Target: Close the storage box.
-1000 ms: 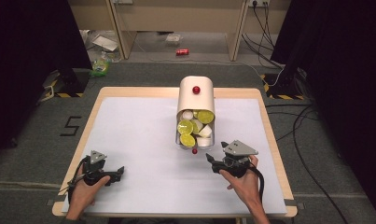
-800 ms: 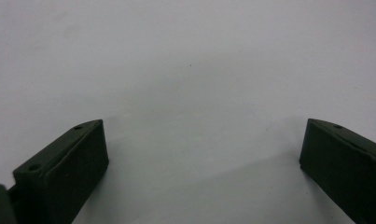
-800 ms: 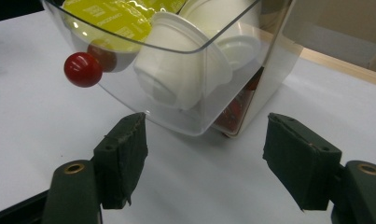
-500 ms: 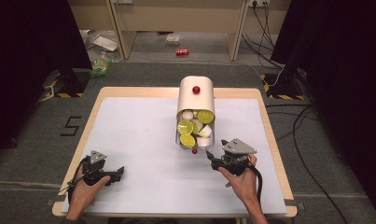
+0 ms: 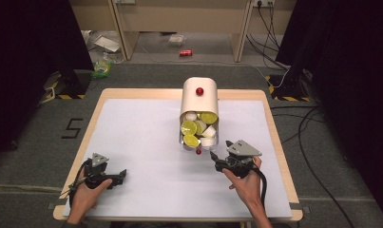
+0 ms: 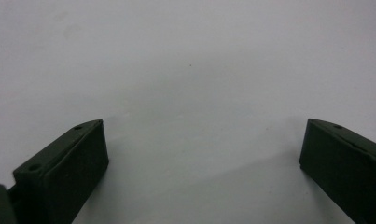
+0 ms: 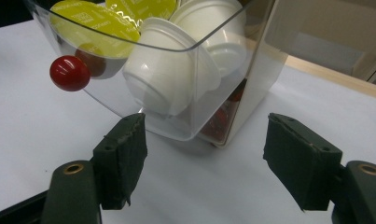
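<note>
White-topped table (image 5: 146,137) with a wooden rim, spread wide under the high view; at its far middle, a cream dispenser (image 5: 199,97) with a red knob (image 5: 199,91) on top and a clear drawer (image 5: 198,135) pulled toward the person, crammed with lime-lidded and white coffee capsules (image 5: 189,127), their lettering too small to read; dispenser's top cut off in the right gripper view. Right gripper (image 7: 204,140) just beside the drawer's near corner, jaws wide apart, gripping nothing. Left gripper (image 6: 202,149) well apart at the near left, jaws spread, empty, over bare tabletop.
</note>
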`<state>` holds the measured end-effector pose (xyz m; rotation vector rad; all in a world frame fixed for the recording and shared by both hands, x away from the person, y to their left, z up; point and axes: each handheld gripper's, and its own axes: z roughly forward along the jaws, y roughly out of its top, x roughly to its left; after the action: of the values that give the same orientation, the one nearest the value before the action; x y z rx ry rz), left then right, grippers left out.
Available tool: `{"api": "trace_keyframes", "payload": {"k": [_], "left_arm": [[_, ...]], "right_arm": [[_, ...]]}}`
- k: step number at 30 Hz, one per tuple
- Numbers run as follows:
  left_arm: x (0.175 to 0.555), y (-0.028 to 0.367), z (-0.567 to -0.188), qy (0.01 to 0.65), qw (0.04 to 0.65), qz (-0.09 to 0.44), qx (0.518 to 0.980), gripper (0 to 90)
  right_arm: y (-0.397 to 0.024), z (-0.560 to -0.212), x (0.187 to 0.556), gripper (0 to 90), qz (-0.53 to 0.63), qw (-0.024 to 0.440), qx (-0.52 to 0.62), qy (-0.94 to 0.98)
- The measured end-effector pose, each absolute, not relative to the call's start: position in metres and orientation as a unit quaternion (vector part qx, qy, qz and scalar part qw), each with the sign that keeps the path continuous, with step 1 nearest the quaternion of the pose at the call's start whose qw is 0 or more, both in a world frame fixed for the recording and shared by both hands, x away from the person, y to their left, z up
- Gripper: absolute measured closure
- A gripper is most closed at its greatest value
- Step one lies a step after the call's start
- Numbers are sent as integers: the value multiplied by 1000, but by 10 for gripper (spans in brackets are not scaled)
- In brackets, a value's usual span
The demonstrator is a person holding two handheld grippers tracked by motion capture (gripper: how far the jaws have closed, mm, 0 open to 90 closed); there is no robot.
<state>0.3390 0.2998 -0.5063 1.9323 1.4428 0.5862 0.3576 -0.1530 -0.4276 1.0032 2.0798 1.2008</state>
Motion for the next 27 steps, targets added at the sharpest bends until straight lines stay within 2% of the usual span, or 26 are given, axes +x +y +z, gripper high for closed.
{"api": "trace_keyframes", "payload": {"k": [27], "left_arm": [[339, 300, -506, 550, 323, 224, 737, 0]], "right_arm": [[-153, -426, 376, 294, 457, 268, 387, 755]]}}
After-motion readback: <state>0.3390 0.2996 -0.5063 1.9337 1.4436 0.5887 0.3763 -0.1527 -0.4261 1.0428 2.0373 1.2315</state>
